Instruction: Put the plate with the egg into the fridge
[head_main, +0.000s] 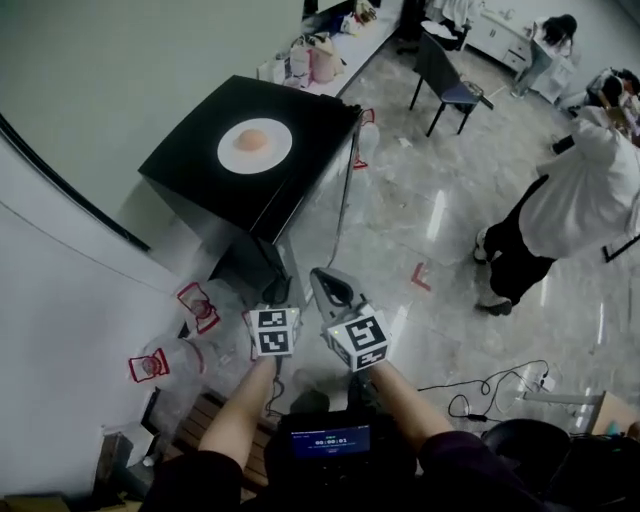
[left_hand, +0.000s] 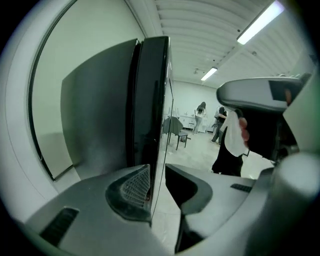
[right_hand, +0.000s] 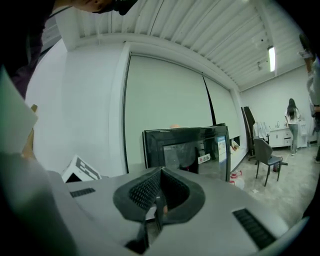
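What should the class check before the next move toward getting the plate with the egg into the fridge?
1. Plate flat on top of the fridge, egg centred on it: ok.
2. Fridge door open: not ok, it looks shut.
3. Left gripper jaws apart, lined up with the door's edge: ok.
4. Left gripper touching the door: cannot tell.
5. Right gripper ready to take the plate: not ok, jaws shut and empty.

We log the egg (head_main: 251, 140) on the plate (head_main: 231, 157), the plate atop the fridge (head_main: 195, 172). Fridge beside the wall (head_main: 100, 80) at our left; chair (head_main: 445, 78) behind it, rightward; a person (head_main: 575, 200) standing right of that.
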